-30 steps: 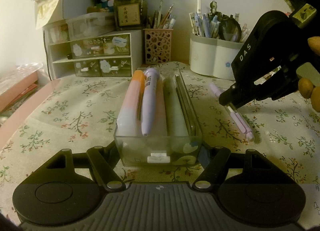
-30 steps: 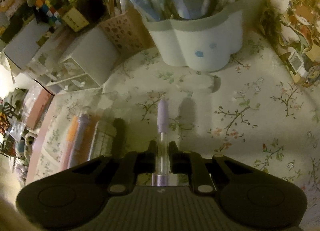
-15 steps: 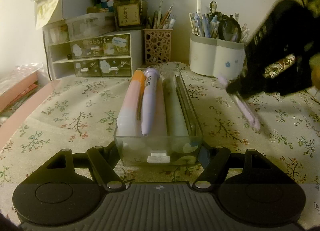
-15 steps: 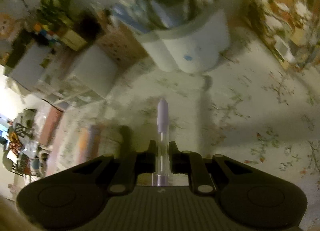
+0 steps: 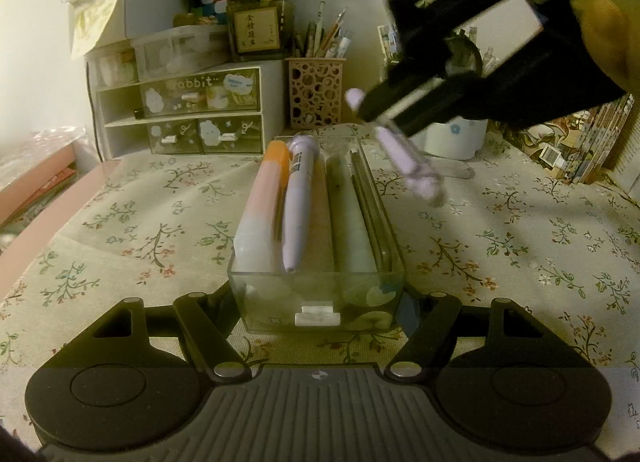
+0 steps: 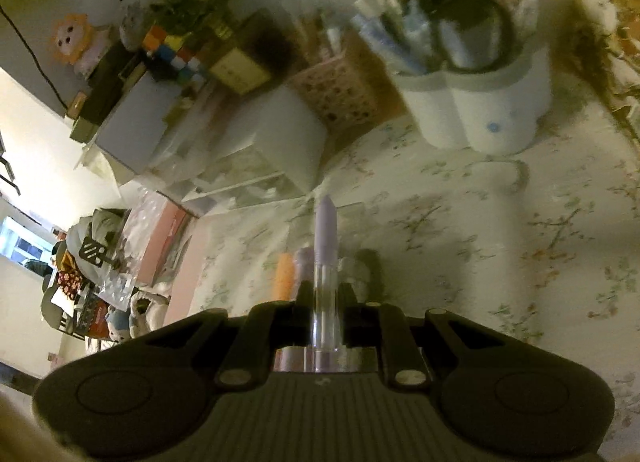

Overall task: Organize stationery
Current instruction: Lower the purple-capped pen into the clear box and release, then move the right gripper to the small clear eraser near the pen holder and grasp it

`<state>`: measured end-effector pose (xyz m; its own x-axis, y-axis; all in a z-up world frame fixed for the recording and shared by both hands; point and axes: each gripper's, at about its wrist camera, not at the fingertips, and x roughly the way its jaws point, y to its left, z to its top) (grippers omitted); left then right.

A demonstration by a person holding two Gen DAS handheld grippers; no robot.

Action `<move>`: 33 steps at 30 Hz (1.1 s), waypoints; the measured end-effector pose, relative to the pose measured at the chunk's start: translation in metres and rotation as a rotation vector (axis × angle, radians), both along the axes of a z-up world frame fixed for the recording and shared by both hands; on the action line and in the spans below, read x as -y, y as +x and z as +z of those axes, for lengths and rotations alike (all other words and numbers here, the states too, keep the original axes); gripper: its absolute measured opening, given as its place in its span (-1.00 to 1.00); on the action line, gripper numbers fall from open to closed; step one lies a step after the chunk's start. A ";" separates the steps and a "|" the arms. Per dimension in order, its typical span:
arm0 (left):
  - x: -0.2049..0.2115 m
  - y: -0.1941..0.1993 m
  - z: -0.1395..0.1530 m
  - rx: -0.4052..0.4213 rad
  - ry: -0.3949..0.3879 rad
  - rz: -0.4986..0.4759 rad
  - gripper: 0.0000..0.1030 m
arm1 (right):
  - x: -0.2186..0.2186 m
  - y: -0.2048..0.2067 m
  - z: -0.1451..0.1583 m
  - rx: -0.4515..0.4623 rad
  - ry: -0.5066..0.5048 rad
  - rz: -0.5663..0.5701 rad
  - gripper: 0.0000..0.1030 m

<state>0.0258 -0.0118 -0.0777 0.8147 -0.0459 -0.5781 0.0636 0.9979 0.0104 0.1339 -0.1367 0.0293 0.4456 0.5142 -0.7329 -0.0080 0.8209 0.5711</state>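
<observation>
A clear plastic tray point(image 5: 320, 294) holds an orange-and-pink marker point(image 5: 262, 206), a lilac pen point(image 5: 298, 198), a pale green marker point(image 5: 346, 214) and a thin dark pen. My left gripper point(image 5: 318, 302) is shut on the tray's near end. My right gripper point(image 6: 325, 294) is shut on a lilac pen with a clear barrel point(image 6: 325, 246). In the left wrist view that gripper point(image 5: 384, 122) holds the pen point(image 5: 408, 162) in the air, tilted, above the tray's far right corner. The tray contents show below the pen in the right wrist view point(image 6: 286, 276).
A white pen cup point(image 5: 456, 138) full of pens, a perforated pen holder point(image 5: 316, 92) and a small drawer unit point(image 5: 192, 114) stand along the back. Books point(image 5: 588, 146) lean at the right. A floral cloth point(image 5: 520, 246) covers the table.
My right gripper lifted the lilac pen off the cloth at the right and carried it up and left to above the tray's far end. The left gripper and tray stayed put.
</observation>
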 end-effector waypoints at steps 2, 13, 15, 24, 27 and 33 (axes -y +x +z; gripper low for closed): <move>0.000 0.000 0.000 0.000 0.000 0.000 0.41 | -0.005 0.001 0.001 -0.004 0.001 0.000 -0.81; 0.000 0.000 0.000 0.000 0.000 0.000 0.41 | -0.012 0.005 -0.009 -0.031 -0.004 0.001 -0.79; 0.000 0.000 0.000 0.000 0.000 0.000 0.41 | 0.001 0.004 -0.009 -0.016 0.028 -0.034 -0.79; 0.001 0.002 0.000 0.001 -0.001 0.000 0.41 | 0.082 -0.006 -0.026 0.102 -0.218 -0.225 -0.61; 0.001 0.003 0.000 0.001 0.001 -0.002 0.41 | 0.096 -0.010 -0.044 0.121 -0.279 -0.206 -0.53; 0.001 0.004 0.000 0.001 0.001 -0.005 0.41 | 0.078 -0.005 -0.053 0.268 -0.453 -0.023 -0.30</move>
<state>0.0294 -0.0132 -0.0776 0.8149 -0.0490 -0.5775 0.0682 0.9976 0.0115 0.1293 -0.2146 -0.0239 0.6554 0.1600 -0.7381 -0.0843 0.9867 0.1391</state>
